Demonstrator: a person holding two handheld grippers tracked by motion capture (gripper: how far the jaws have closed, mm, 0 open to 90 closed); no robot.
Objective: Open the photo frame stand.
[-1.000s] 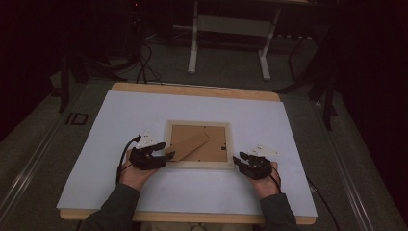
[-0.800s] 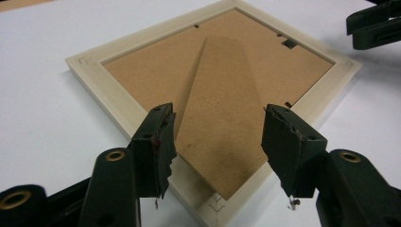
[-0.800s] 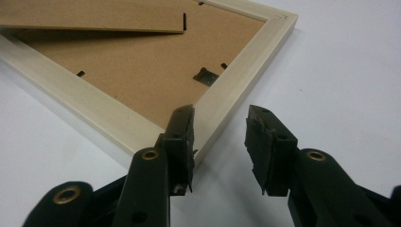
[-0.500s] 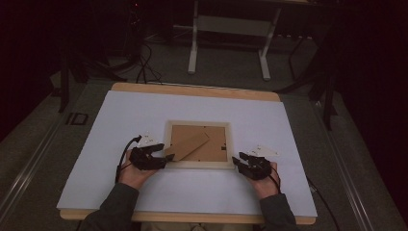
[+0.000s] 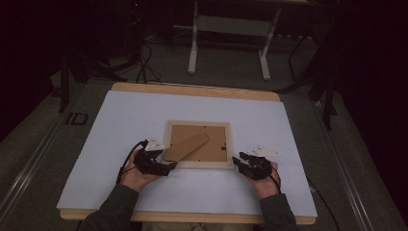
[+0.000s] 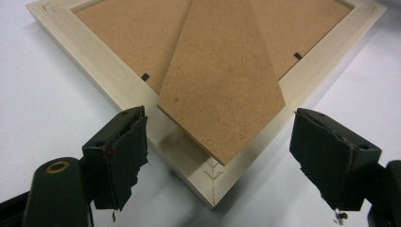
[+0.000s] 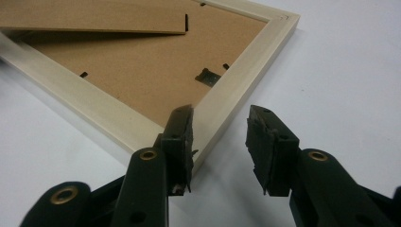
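A pale wooden picture frame (image 5: 197,164) lies face down mid-table, its brown backing up and its cardboard stand (image 5: 185,147) folded out. My left gripper (image 5: 166,167) is at the frame's near left corner. In the left gripper view the frame (image 6: 108,78) points that corner at me, the stand (image 6: 222,80) above it. The left gripper (image 6: 220,127) is wide open, a jaw on either side of the corner. My right gripper (image 5: 239,161) is at the near right corner. In the right gripper view it (image 7: 221,116) is open, its left jaw over the frame (image 7: 94,116) corner.
The white table top (image 5: 144,110) has a wooden rim and free room all around the frame. A small metal hanger (image 7: 208,77) sits on the backing. Beyond the far edge stand white metal legs (image 5: 193,48) and cables on a dark floor.
My left gripper has slid slightly toward the table's near edge, to the frame's near left corner. The right gripper and the frame have barely moved.
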